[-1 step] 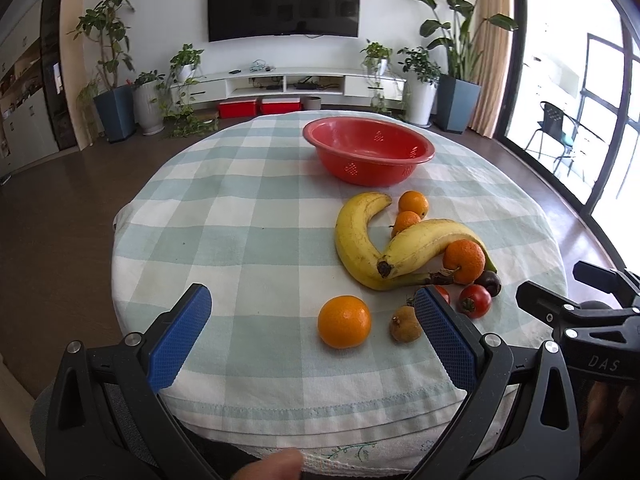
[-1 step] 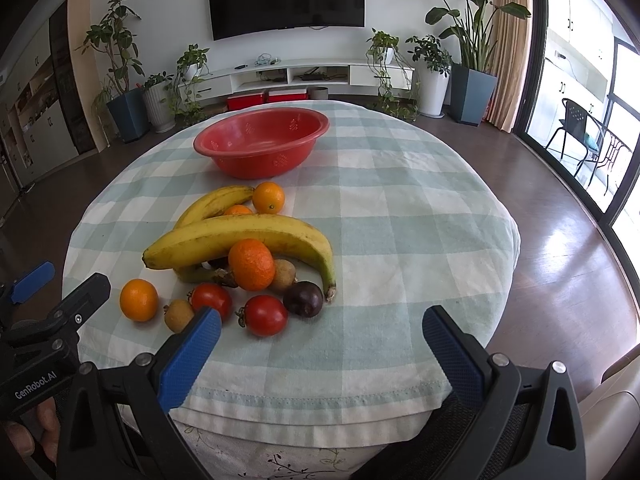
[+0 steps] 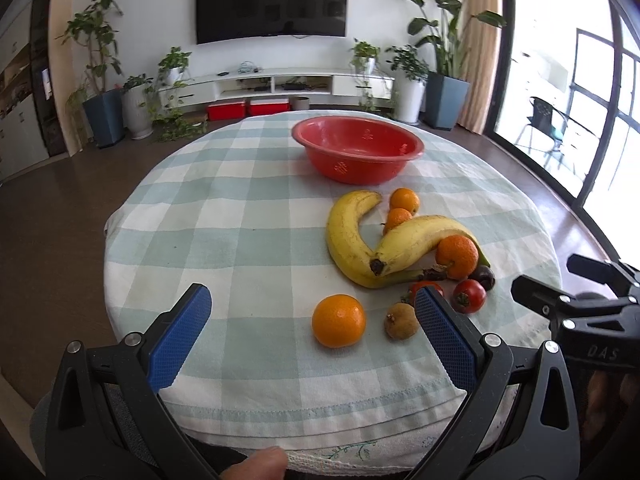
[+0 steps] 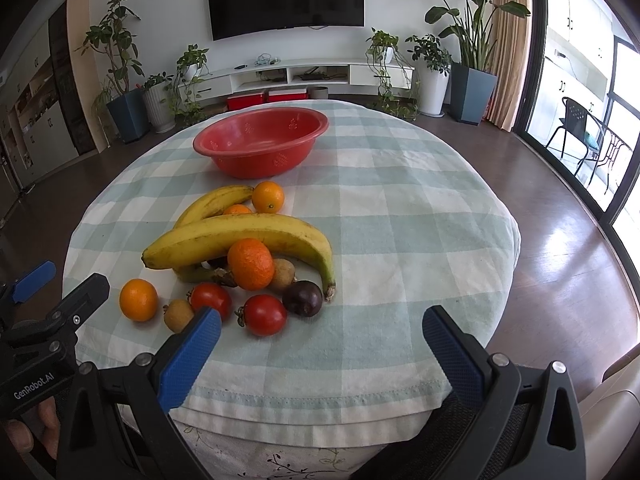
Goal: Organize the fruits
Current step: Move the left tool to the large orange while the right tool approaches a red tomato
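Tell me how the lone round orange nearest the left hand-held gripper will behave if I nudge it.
The round orange sits apart from the other fruit on the flat checked tablecloth, so a nudge would likely send it rolling. Its skin looks smooth and shiny, so it may slip between the pads. The left hand-held gripper looks wide enough to straddle it.

From my left camera, my right gripper (image 3: 560, 280) shows white letters on its black body that look like "DAS", partly cut off. From my right camera, my left gripper (image 4: 56, 284) reads "GenRobot.AI".
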The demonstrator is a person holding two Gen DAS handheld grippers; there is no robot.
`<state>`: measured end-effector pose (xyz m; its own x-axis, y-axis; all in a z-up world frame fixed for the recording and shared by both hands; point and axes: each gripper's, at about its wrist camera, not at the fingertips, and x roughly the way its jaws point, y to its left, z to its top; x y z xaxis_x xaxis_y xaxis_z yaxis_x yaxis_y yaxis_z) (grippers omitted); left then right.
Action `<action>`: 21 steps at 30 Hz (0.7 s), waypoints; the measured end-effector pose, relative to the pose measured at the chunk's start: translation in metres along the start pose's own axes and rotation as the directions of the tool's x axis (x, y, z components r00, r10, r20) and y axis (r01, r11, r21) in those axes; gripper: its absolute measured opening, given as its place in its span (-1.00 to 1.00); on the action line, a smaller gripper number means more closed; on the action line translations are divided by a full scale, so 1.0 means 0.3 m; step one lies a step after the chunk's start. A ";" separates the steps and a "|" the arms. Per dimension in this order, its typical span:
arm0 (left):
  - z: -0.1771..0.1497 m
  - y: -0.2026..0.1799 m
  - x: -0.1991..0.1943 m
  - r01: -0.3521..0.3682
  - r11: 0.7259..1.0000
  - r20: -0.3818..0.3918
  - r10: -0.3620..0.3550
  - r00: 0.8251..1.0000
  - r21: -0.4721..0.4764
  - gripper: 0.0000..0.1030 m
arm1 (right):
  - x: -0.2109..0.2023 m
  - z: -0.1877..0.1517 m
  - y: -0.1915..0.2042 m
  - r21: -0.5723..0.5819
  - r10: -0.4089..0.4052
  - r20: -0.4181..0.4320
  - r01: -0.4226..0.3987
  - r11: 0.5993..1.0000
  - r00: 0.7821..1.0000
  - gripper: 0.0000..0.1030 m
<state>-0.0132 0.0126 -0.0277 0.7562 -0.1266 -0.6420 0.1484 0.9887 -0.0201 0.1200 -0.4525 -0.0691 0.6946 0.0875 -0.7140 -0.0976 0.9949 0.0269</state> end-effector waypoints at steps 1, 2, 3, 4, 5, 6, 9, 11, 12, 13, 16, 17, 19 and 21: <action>-0.018 -0.007 0.004 0.014 1.000 -0.015 -0.014 1.000 0.023 1.00 | 0.002 -0.004 0.001 0.008 0.007 -0.001 -0.007 1.000 1.000 1.00; -0.032 -0.016 -0.002 -0.001 0.999 0.000 0.001 1.000 0.045 1.00 | 0.003 -0.009 0.001 0.017 0.017 -0.001 -0.017 1.000 1.000 1.00; -0.046 -0.026 -0.011 -0.015 0.998 0.010 0.014 1.000 0.065 1.00 | -0.001 -0.016 -0.003 0.027 0.030 0.000 -0.030 0.999 1.000 1.00; -0.061 -0.039 -0.016 -0.023 0.996 0.010 0.022 1.000 0.089 1.00 | 0.010 -0.013 -0.038 0.036 0.039 0.005 -0.039 0.999 0.999 1.00; -0.075 -0.052 -0.017 -0.028 0.993 0.003 0.028 1.000 0.112 1.00 | 0.006 -0.013 -0.055 0.044 0.045 0.012 -0.046 0.998 0.999 1.00; -0.086 -0.065 -0.012 -0.036 0.991 -0.015 0.038 0.999 0.129 1.00 | -0.002 -0.017 -0.060 0.060 0.057 0.025 -0.058 0.997 0.998 1.00; -0.097 -0.056 0.007 -0.021 0.998 -0.133 0.030 0.991 0.067 1.00 | -0.001 -0.018 -0.079 0.103 0.089 0.040 -0.092 0.990 0.995 1.00; -0.101 -0.047 0.018 -0.036 0.998 -0.162 0.043 0.986 0.047 1.00 | 0.005 -0.022 -0.091 0.136 0.108 0.039 -0.112 0.984 0.993 1.00; -0.088 -0.030 0.021 -0.064 0.997 -0.172 0.072 0.982 0.051 1.00 | 0.006 -0.025 -0.099 0.153 0.125 0.039 -0.129 0.980 0.991 1.00; -0.081 -0.023 0.018 -0.065 0.996 -0.176 0.074 0.982 0.054 1.00 | 0.009 -0.028 -0.103 0.168 0.143 0.037 -0.148 0.975 0.989 1.00; -0.061 -0.014 0.007 -0.039 0.998 -0.173 0.047 0.984 0.051 1.00 | 0.019 -0.031 -0.104 0.176 0.159 0.020 -0.160 0.971 0.987 1.00; -0.046 -0.006 0.014 -0.038 0.997 -0.172 0.048 0.984 0.060 1.00 | 0.030 -0.027 -0.109 0.170 0.164 0.009 -0.164 0.972 0.986 1.00; -0.015 -0.006 0.033 -0.051 0.995 -0.169 0.064 0.983 0.085 1.00 | 0.042 -0.027 -0.112 0.173 0.181 -0.006 -0.177 0.969 0.984 1.00; 0.007 0.016 0.063 -0.011 0.997 -0.176 0.024 0.984 0.071 0.99 | 0.052 -0.027 -0.120 0.192 0.196 -0.010 -0.191 0.963 0.980 1.00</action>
<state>0.0032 0.0149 -0.0382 0.6358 -0.0872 -0.7669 0.1851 0.9818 0.0418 0.1287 -0.4875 -0.0868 0.6550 0.2807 -0.7015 -0.0895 0.9507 0.2968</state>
